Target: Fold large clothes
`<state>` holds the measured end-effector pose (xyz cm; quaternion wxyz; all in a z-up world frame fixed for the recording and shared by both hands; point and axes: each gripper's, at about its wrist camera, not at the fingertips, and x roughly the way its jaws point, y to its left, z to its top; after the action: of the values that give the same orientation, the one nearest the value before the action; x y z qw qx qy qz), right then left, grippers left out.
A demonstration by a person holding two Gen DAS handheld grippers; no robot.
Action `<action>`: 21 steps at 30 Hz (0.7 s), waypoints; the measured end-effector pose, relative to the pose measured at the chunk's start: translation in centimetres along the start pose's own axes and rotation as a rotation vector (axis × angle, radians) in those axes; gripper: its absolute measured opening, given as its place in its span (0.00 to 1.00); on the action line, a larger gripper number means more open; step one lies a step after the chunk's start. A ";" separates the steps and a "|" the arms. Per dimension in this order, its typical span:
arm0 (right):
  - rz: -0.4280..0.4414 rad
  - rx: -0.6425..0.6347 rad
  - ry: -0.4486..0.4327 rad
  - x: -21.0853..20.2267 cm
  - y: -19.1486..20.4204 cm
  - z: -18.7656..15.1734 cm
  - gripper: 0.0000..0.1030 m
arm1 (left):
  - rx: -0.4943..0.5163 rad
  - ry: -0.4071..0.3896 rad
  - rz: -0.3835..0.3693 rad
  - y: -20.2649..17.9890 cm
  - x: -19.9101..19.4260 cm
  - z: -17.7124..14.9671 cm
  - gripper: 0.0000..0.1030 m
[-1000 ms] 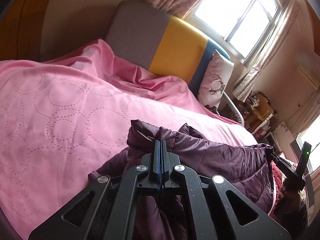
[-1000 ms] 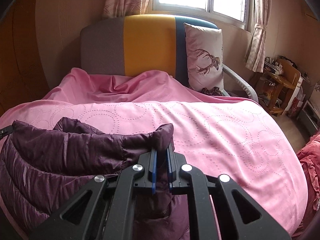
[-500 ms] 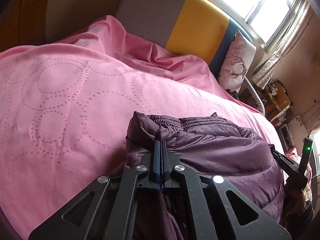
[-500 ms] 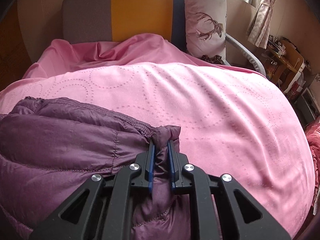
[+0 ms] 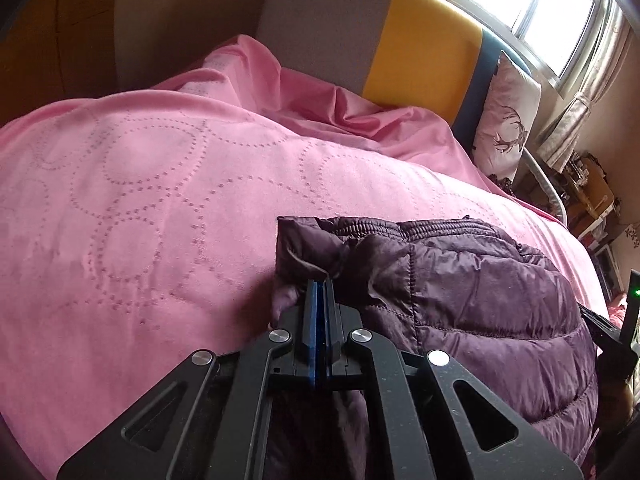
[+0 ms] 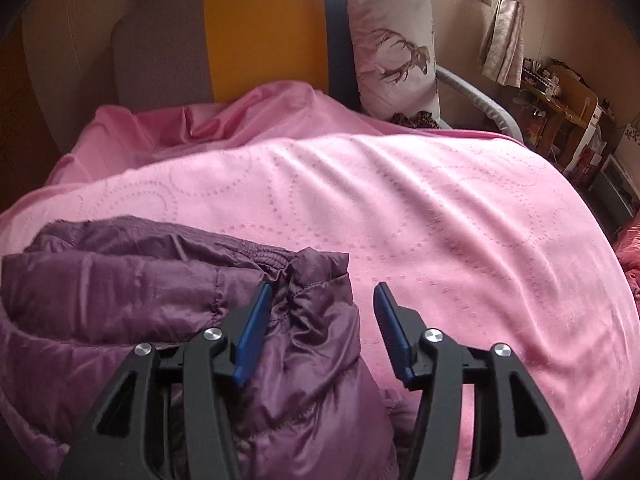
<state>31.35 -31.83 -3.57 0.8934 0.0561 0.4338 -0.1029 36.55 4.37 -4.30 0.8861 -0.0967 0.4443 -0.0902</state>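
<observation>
A quilted purple jacket (image 5: 460, 280) lies folded over on the pink bed cover (image 5: 160, 200). My left gripper (image 5: 320, 282) pinches a fold at the jacket's left corner; its jaws are just starting to open, and the pads still press the fabric. In the right wrist view the jacket (image 6: 120, 280) fills the lower left. My right gripper (image 6: 323, 288) is opening, its blue pads wide apart. The jacket's right corner sits loose between them, resting against the left pad (image 6: 252, 332). The right gripper's black body (image 5: 624, 320) shows at the left view's right edge.
A grey, yellow and blue headboard (image 6: 260, 32) stands at the far end of the bed, with a deer-print pillow (image 6: 392, 52) leaning on it. A cluttered wooden desk (image 6: 560, 96) and curtains are at the far right. Red fabric (image 6: 628, 256) lies beyond the bed's right edge.
Both grippers came down and laid the jacket's top edge on the bed cover. The right jaws, shut on the corner before, now stand apart. The left jaws look barely changed.
</observation>
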 end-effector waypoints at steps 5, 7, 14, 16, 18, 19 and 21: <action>0.140 -0.059 -0.082 -6.2 3.5 -2.1 0.66 | 0.007 -0.138 -0.002 -0.6 -5.9 -1.8 0.57; 0.198 -0.086 -0.093 -7.7 5.7 -3.4 0.70 | 0.042 -0.182 -0.007 -2.1 -8.0 -3.0 0.57; 0.220 -0.200 -0.094 -7.9 11.9 -7.8 0.77 | 0.213 -0.184 -0.074 -9.1 -8.9 -7.7 0.64; 0.189 -0.219 -0.066 -6.3 12.2 -8.7 0.79 | 0.228 -0.120 -0.066 -10.0 -7.2 -9.2 0.64; 0.185 -0.199 -0.020 -4.5 11.7 -9.2 0.79 | 0.222 -0.092 -0.041 -9.6 -5.5 -10.1 0.64; 0.189 -0.186 0.000 -3.6 11.5 -9.3 0.79 | 0.213 -0.081 -0.040 -9.3 -4.9 -10.3 0.64; 0.179 -0.197 0.013 -2.4 11.8 -9.6 0.79 | 0.181 -0.063 -0.057 -8.6 -3.9 -10.6 0.64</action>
<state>25.31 -18.22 -7.52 0.8973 0.0070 0.4409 0.0208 25.09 -3.96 -5.32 0.9017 -0.0316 0.4035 -0.1520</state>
